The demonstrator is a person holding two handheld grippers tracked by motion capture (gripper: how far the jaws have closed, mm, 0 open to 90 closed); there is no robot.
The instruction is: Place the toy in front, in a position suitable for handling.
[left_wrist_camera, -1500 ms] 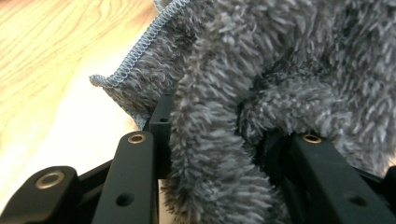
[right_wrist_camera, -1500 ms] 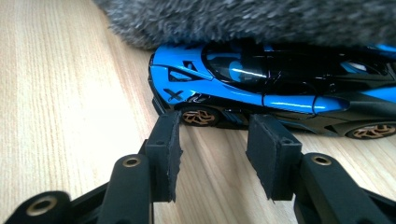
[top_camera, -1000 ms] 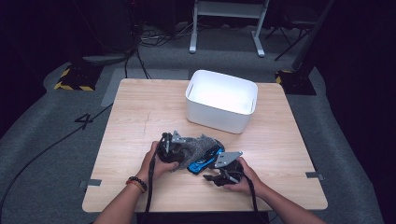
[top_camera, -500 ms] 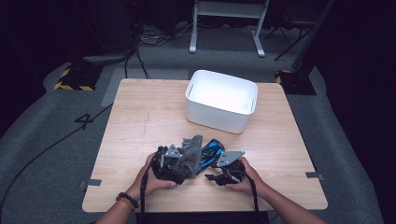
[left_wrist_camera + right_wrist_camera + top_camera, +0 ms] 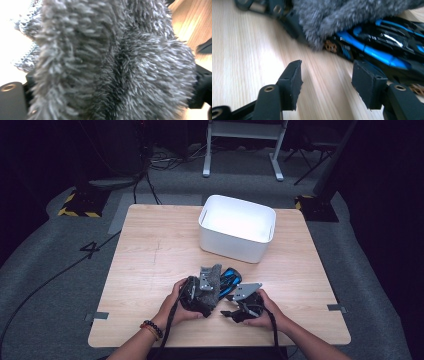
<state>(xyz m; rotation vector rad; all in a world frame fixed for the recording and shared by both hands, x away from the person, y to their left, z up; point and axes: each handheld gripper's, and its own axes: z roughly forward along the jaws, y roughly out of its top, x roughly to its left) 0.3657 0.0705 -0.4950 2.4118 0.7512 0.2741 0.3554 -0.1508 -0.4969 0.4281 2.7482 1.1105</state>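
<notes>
A grey fuzzy cloth (image 5: 212,278) is bunched up on the wooden table (image 5: 150,250) near its front edge. It partly covers a blue and black toy car (image 5: 231,278). My left gripper (image 5: 202,294) is pushed into the cloth (image 5: 112,62); its jaws have just been opening and stand wide at either side, with the fluff bulging between them and hiding the pads. My right gripper (image 5: 228,305) lies just right of it. Its jaws have just been opening too, and it stands open (image 5: 328,66) over bare wood, with the car (image 5: 382,47) just beyond its right fingertip.
A white rectangular bin (image 5: 230,245) stands behind the hands, at the middle back of the table. Both forearms come in over the front edge. Dark floor with cables and a stand's legs surrounds the table.
My left hand has slid toward the front edge and closer to the right hand, and the cloth came along and bunched up higher. The right hand has stayed where it was.
</notes>
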